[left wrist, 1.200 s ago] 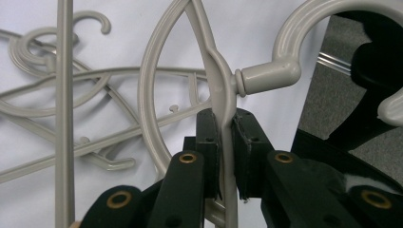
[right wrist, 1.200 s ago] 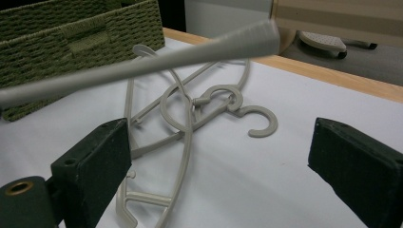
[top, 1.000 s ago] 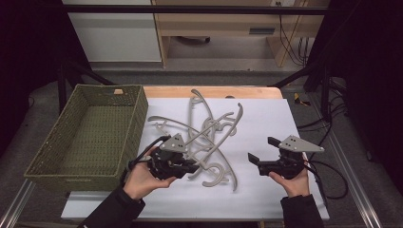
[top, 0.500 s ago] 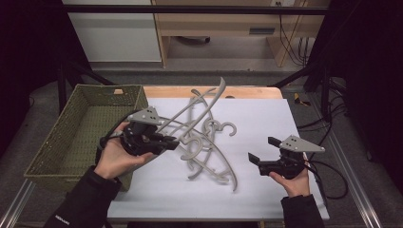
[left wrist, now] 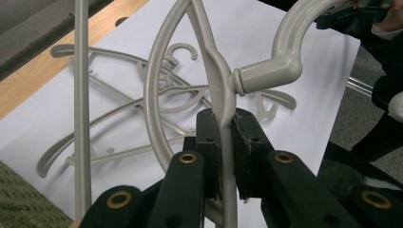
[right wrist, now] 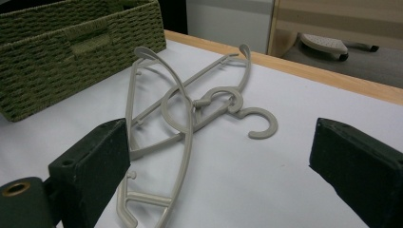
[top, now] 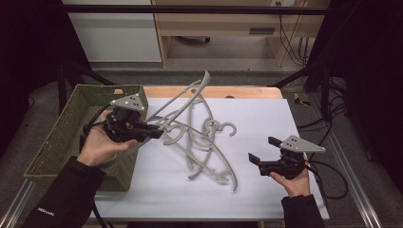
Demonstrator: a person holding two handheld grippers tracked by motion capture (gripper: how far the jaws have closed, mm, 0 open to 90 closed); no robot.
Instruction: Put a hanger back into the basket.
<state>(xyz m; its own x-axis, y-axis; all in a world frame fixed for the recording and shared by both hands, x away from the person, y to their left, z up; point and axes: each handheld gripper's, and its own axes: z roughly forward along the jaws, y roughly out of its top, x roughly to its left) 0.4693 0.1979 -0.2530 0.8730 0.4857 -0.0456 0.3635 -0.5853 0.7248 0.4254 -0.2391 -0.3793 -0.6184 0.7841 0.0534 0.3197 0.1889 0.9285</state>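
Your left gripper (top: 154, 132) pinches a grey hanger (top: 183, 97) near its hook, holding it tilted above the worktop's (top: 266, 118) left edge, just beside the woven basket (top: 57, 137). More hangers (top: 209, 152) lie mid-worktop. Your right gripper (top: 259, 152) rests near the right edge, jaws spread, holding nothing.

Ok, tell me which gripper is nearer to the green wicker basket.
Left. The left gripper, shut on a grey hanger, sits right beside the green wicker basket near its right rim. The right gripper rests open across the white sheet, far from it.
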